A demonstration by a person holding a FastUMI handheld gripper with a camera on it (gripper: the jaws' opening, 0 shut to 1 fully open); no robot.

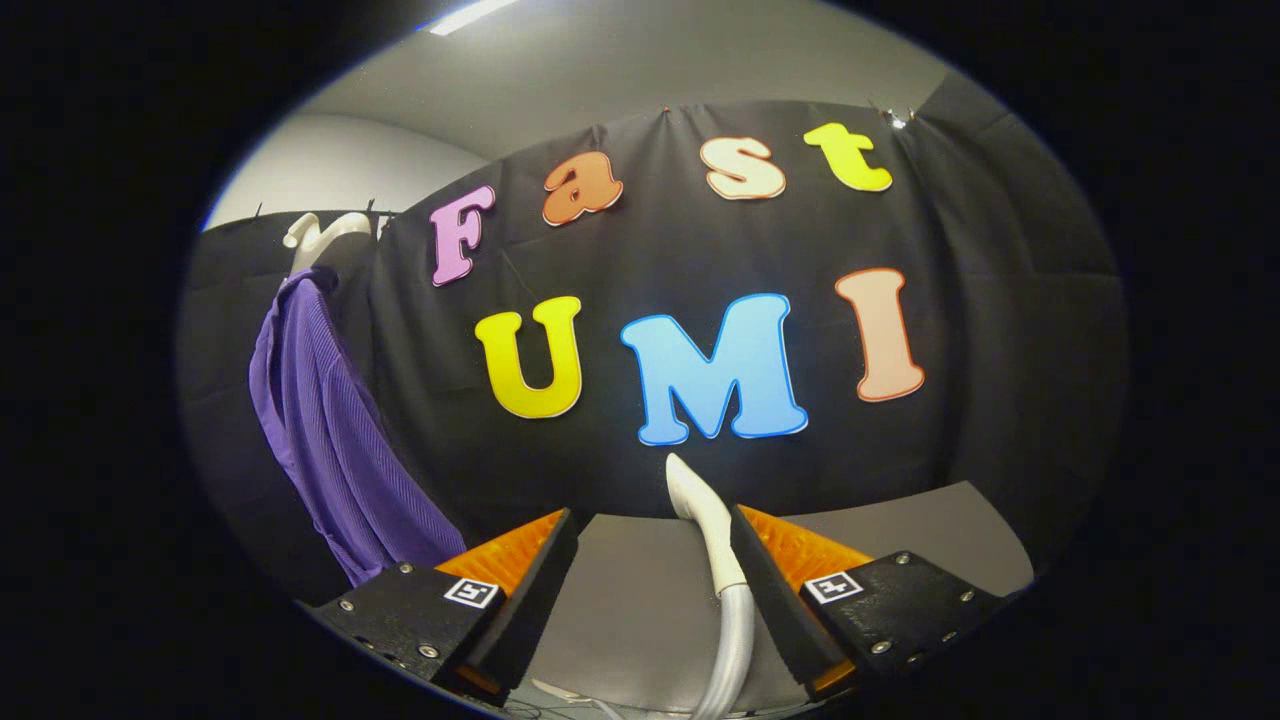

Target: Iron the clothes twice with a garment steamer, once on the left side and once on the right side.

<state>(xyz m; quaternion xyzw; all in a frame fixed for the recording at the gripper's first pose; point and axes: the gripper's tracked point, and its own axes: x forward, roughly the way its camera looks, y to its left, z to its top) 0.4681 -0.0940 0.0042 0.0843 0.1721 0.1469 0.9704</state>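
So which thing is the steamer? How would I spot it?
Find the grey table before the black cloth wall. The steamer is the white curved wand with a hose, rising between the open claw fingers, against the right one. The purple garment hangs far left.

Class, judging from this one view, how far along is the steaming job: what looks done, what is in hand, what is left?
Done: nothing visible. The purple garment hangs on its white hanger off to the left, away from the fingers. In hand: the gripper is open, the white steamer handle standing between its fingers, close against the right one, not yet clamped. Left: gripping the steamer and both passes, left side and right side.
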